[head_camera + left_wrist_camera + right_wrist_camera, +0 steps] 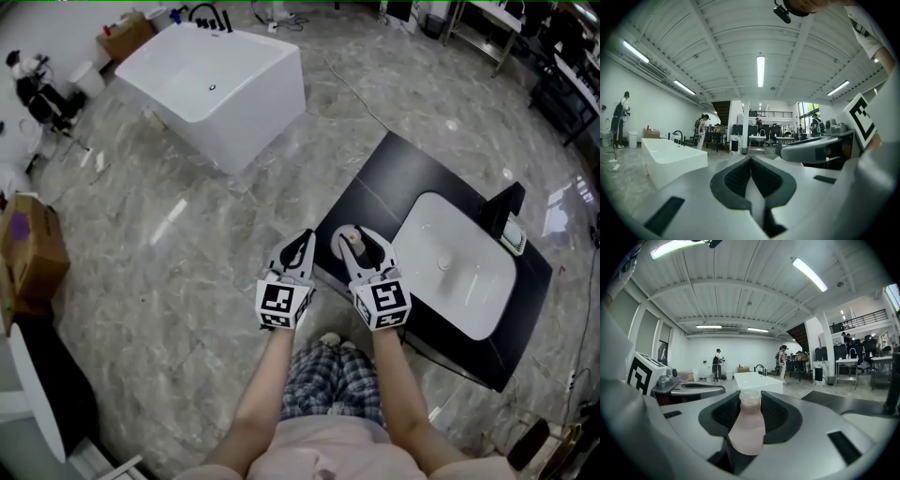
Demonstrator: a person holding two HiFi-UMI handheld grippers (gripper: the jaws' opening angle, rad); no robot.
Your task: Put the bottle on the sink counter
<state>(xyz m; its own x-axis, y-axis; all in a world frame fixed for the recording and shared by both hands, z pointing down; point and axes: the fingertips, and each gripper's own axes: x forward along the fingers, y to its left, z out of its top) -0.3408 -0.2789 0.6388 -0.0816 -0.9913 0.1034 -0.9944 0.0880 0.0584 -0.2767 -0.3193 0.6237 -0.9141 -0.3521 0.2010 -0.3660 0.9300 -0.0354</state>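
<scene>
Pinched partway shut on the one bottle (746,427): fingers (782,418) of the right gripper (750,400). Held upright, cap uppermost, probably so as to land on its base. Hangs just left of the basin (457,262), over the left end of the black bench (375,178); cannot tell whether resting on it or above it. Closed together on nothing: fingers (736,180) of the left gripper (751,160), farther left of the basin, off the bench, likely held clear as unneeded. Count: bottle one, grippers two, basin one, bench one, bathtub (216,80) one, well to the basin's far left.
</scene>
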